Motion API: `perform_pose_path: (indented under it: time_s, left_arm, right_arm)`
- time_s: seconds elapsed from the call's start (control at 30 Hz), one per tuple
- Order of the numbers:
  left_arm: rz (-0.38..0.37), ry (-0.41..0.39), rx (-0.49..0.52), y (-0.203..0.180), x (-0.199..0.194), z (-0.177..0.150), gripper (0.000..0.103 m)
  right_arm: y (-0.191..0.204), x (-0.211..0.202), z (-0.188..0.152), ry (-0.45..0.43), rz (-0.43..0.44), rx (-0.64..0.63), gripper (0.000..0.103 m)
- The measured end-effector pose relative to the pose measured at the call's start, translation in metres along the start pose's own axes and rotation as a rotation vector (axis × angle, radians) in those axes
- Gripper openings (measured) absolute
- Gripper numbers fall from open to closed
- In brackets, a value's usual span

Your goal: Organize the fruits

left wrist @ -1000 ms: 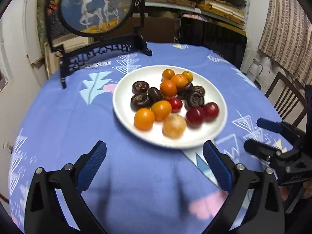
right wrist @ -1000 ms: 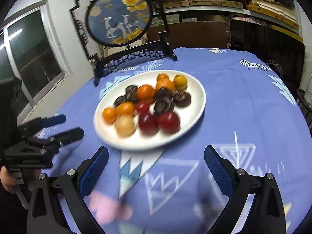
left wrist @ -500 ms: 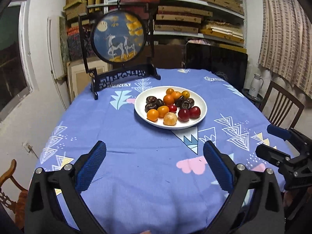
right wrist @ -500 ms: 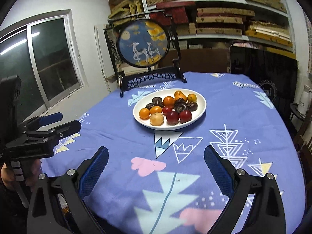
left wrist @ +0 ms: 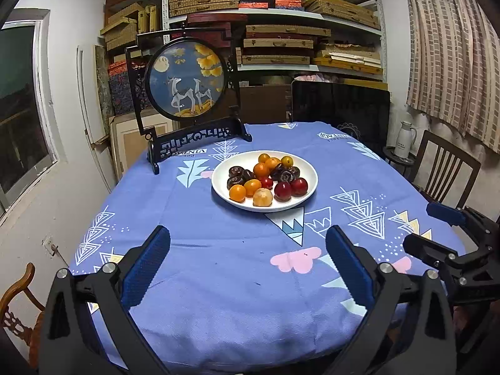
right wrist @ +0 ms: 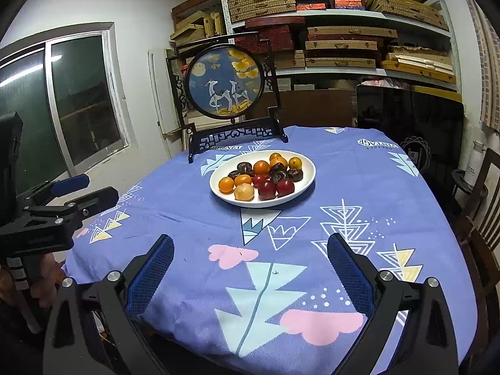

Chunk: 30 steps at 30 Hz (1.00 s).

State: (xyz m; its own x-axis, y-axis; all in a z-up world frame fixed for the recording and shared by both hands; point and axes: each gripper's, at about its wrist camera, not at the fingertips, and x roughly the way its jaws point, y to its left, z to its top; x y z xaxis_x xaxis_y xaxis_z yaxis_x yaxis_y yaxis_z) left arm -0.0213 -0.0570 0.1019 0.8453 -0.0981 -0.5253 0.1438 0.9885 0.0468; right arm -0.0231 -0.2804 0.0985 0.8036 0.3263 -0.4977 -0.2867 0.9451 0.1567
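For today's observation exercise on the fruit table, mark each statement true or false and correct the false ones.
1. All the fruit lies on one white plate. True.
2. The left gripper holds a red fruit. False: its jaws are open and empty.
3. The round deer screen stands behind the plate. True.
4. The right gripper touches the plate. False: it is well short of it, jaws open over the blue tablecloth.
5. The pale yellowish fruit lies at the plate's far edge. False: it lies at the near edge.
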Motion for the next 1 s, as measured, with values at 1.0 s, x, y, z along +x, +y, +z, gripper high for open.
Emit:
perform_pose_path:
  time_s: [1.0]
  left_arm:
    - [0.021, -0.001, -0.030, 0.0060, 0.0070, 0.0001, 0.098]
  right_arm:
    - [0.0011, 0.0065, -0.0066, 0.034, -0.002, 0.004, 0.099]
